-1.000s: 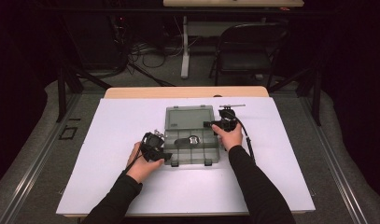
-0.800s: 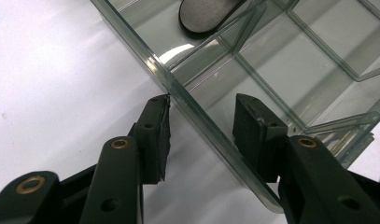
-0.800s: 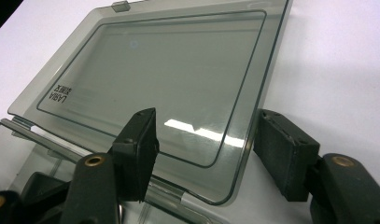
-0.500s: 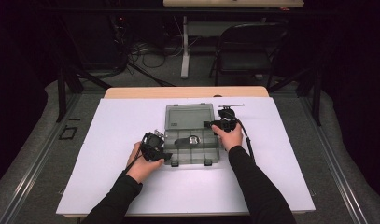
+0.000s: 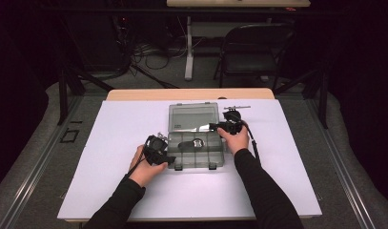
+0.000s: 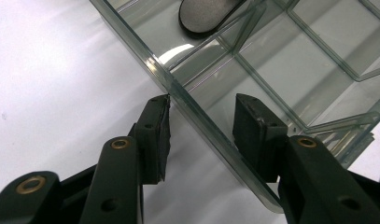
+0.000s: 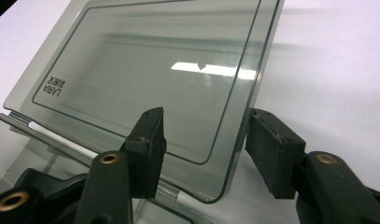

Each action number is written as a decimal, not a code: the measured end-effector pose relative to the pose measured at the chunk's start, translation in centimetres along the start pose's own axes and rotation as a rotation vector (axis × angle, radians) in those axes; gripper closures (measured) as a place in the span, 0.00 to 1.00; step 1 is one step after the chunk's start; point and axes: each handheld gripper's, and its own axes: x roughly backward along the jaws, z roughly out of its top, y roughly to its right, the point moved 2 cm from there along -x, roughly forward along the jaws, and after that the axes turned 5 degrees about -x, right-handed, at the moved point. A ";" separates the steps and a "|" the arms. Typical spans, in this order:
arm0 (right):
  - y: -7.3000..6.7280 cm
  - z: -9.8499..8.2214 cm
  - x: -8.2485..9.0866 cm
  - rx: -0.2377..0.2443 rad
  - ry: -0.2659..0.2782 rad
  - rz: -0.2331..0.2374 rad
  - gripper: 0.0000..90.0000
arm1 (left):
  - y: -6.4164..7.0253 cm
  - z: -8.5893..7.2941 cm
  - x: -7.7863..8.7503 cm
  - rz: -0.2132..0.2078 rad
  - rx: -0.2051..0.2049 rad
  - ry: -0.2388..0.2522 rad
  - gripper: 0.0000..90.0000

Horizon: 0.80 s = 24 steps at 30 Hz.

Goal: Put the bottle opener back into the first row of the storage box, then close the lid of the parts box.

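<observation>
A clear plastic compartment box (image 5: 196, 151) lies mid-table, its lid (image 5: 192, 117) swung open and lying behind it. My left gripper (image 5: 168, 157) is at the box's left end. In the left gripper view its jaws (image 6: 202, 100) straddle the box wall (image 6: 197, 112), one pad outside and one inside, not clamped. A dark oval piece (image 6: 204, 14) lies in a compartment. My right gripper (image 5: 211, 126) reaches to the lid's right edge. Its jaws (image 7: 202, 112) have just been closing around the lid's edge (image 7: 234, 154), with a gap still beside the outer pad.
The box sits on a white sheet (image 5: 110, 181) that covers the table. A thin metal tool (image 5: 237, 108) lies just behind my right hand. Past the table's far edge stand a folding chair (image 5: 258, 47) and a tangle of cables on the floor.
</observation>
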 end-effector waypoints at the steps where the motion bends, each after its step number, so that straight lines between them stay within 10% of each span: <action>1: 0.0 0.0 0.0 0.000 0.001 -0.001 0.54 | 0.0 0.0 0.0 0.000 0.000 0.000 0.62; 24: 0.2 0.5 1.0 0.044 0.026 -0.003 0.70 | 0.0 0.0 0.0 0.001 0.000 -0.001 0.62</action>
